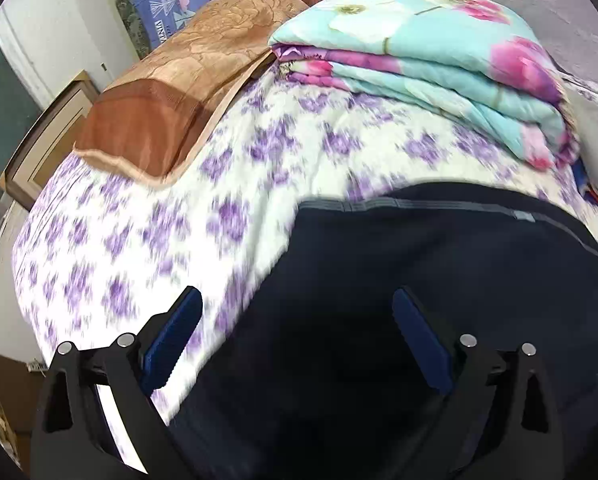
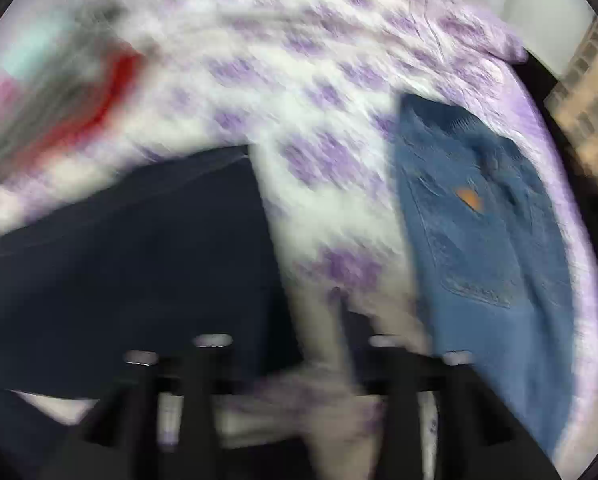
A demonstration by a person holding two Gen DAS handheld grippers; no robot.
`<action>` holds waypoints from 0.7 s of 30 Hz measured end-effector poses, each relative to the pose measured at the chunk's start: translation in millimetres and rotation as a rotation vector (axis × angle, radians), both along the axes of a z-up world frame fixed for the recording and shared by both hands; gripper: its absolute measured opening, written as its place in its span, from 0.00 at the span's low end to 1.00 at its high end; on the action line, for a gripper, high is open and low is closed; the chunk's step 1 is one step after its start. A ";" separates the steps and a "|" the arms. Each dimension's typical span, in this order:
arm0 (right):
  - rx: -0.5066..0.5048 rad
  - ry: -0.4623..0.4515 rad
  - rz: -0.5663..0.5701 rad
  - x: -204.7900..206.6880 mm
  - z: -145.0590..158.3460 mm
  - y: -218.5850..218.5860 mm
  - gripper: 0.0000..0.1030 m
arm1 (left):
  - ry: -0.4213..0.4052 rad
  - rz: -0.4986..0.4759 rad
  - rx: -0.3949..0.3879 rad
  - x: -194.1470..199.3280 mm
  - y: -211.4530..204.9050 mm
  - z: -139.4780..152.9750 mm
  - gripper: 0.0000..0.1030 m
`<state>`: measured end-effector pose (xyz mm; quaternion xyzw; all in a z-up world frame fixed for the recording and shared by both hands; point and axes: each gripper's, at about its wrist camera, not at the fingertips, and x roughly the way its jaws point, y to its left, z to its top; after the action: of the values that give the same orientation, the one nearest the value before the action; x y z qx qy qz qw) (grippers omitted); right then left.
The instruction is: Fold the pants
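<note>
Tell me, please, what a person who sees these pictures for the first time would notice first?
Probably the dark navy pants, spread on the purple-flowered bedsheet just under the open left gripper. Next, the bright folded floral quilt at the far side of the bed, and the blue jeans near the bed's edge in the right wrist view.

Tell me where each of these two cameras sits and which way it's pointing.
Left wrist: on the left gripper, angled down over the dark pants on the bedsheet, facing the folded quilt and brown pillow; its jaws stand open.
Right wrist: on the right gripper, angled down and blurred, facing the jeans; only its dark frame shows.
Shared: the dark pants and purple-flowered bedsheet.
</note>
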<state>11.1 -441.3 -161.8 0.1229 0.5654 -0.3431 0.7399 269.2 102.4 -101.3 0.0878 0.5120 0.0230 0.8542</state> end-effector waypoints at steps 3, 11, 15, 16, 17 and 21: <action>-0.029 -0.037 0.028 -7.2 9.4 9.6 0.56 | 0.038 -0.018 -0.004 35.1 5.6 -9.9 0.91; 0.013 -0.122 0.056 -16.9 36.2 36.8 0.70 | 0.252 -0.155 -0.075 71.7 -13.1 -65.7 0.84; 0.089 -0.112 0.068 -16.0 24.7 56.5 0.70 | 0.215 -0.252 0.002 76.7 -31.3 -73.7 0.71; 0.101 -0.112 0.075 -14.6 23.1 60.7 0.70 | 0.211 -0.259 -0.001 77.4 -33.0 -72.2 0.67; 0.105 -0.110 0.081 -14.1 22.1 67.1 0.70 | 0.209 -0.269 -0.008 77.1 -34.4 -69.9 0.59; 0.128 -0.111 0.109 -4.2 18.4 79.5 0.70 | 0.140 -0.312 0.028 64.5 -40.2 -49.2 0.52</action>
<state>6.9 -361.8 -143.4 0.1576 0.5503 -0.2580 0.7783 333.8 62.2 -150.5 0.1797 0.5501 -0.1088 0.8083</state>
